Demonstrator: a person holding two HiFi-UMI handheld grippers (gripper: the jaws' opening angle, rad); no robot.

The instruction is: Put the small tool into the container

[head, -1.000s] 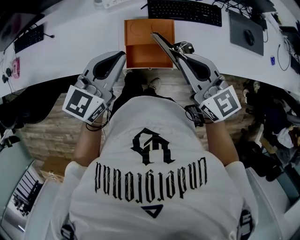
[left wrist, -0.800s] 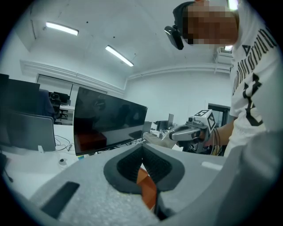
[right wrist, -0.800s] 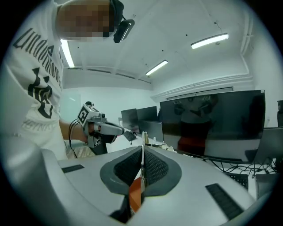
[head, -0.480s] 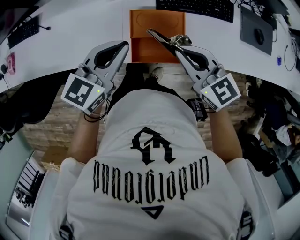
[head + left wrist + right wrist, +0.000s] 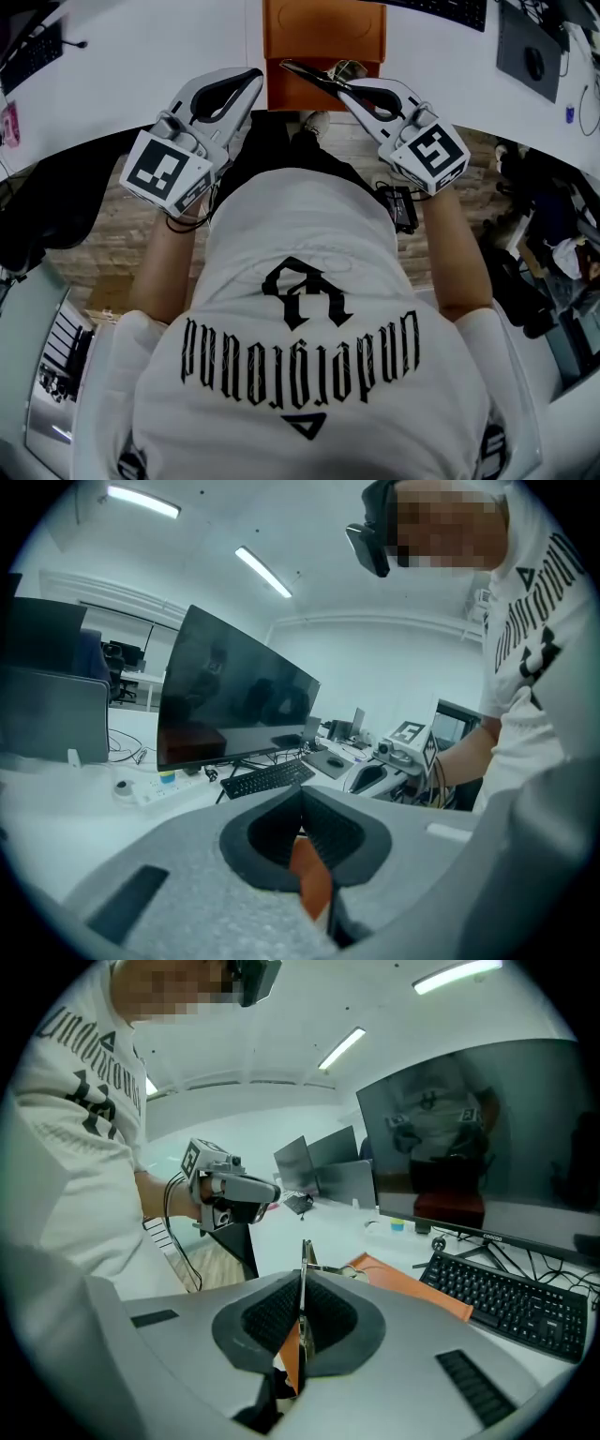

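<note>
**Progress.** Pick-up done: the small tool [image 5: 305,71] is off the desk [image 5: 141,75] and in a grip. Placing is not yet done, because the tool is not inside the container [image 5: 323,33]. Judged remaining: bring the tool over a compartment, lower it, let go.

**Items, near to far**

1. Person: white printed T-shirt, seated at the desk edge, one gripper in each hand.
2. Left gripper [image 5: 251,82]: at the near desk edge, just left of the container. Jaws are closed pad to pad with nothing between them. It touches neither tool nor container.
3. Right gripper [image 5: 354,87]: at the near right corner of the container. Jaws are fully closed, clamping the small tool between the pads.
4. Small tool: thin, bright metal, seen edge-on in the right gripper view. It sticks out past the jaw tips toward the left, over the container's near edge. Whether its free end touches the container cannot be told.
5. Container: orange, shallow, divided into compartments, resting on the white desk straight ahead. No contents are visible in the part shown.
6. Keyboard [image 5: 441,9]: black, beyond the container, to the right.
7. Mouse [image 5: 534,64]: on a dark pad, far right.
8. Monitor [image 5: 225,696]: dark screen, at the back of the desk.
</note>
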